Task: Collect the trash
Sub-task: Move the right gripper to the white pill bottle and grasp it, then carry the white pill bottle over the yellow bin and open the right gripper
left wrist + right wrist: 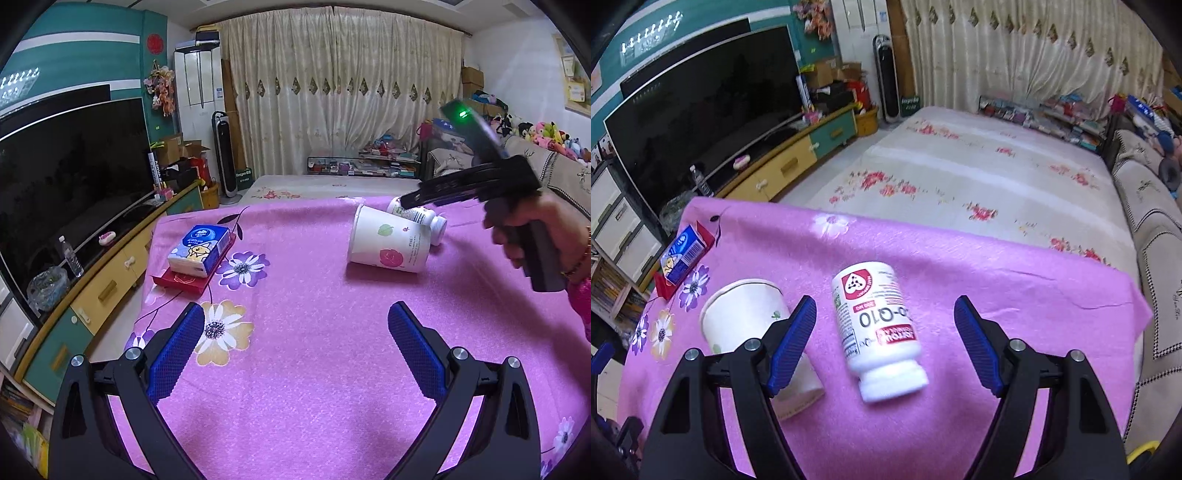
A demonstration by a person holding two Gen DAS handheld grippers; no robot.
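Right gripper (885, 325) hangs over the pink cloth (997, 280) with its jaws spread wide, and the white pill bottle (877, 332) lies on its side on the cloth in the gap between them, untouched by either pad. Just beside the bottle, a paper cup (389, 240) lies tipped over. Left gripper (295, 345) hovers with jaws released and empty, while a tissue pack (199, 251) sits on a red box (177, 282) near the cloth's edge.

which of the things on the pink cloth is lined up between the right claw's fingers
The white pill bottle, lying on its side between the open right claw. The paper cup lies outside its left finger; the tissue pack sits far off.
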